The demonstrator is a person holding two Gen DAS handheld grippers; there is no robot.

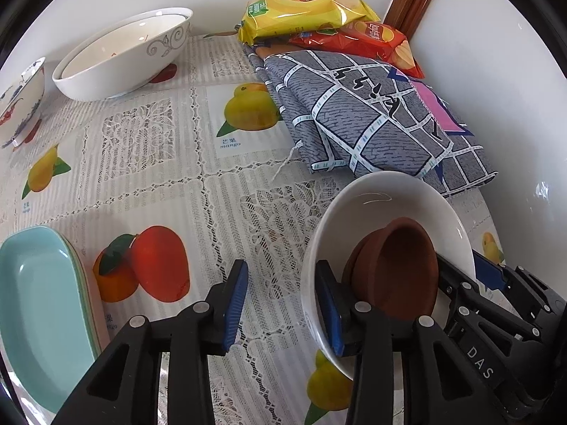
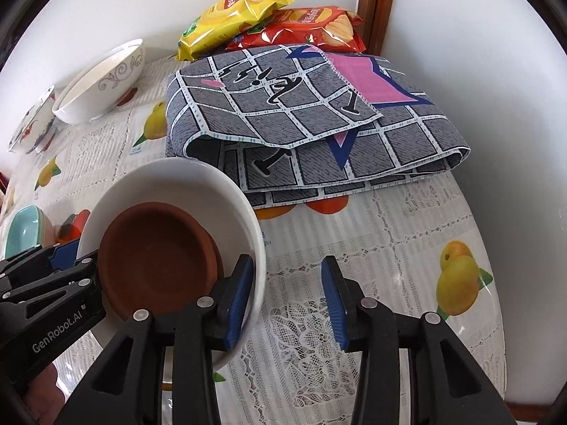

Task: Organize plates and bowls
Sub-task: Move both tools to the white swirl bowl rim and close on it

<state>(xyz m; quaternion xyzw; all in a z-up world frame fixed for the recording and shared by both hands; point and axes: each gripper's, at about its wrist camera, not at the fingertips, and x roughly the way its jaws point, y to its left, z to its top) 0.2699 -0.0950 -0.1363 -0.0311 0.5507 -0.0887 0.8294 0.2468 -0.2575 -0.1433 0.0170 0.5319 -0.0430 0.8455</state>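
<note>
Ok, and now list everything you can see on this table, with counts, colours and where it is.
white bowl: one, plain white, near, between the grippers
brown dishes: apparently two, stacked inside the white bowl
swirl bowl: white with grey swirls, seemingly a second nested inside, far left
small bowl: one, white with a coloured pattern, far left edge
teal dishes: stack, near left
cloth: one, grey check, folded, far right
chip bags: yellow and red, back corner
tablecloth: white lace, fruit prints
left gripper: open, straddling the white bowl's rim
right gripper: open, straddling the opposite rim
</note>
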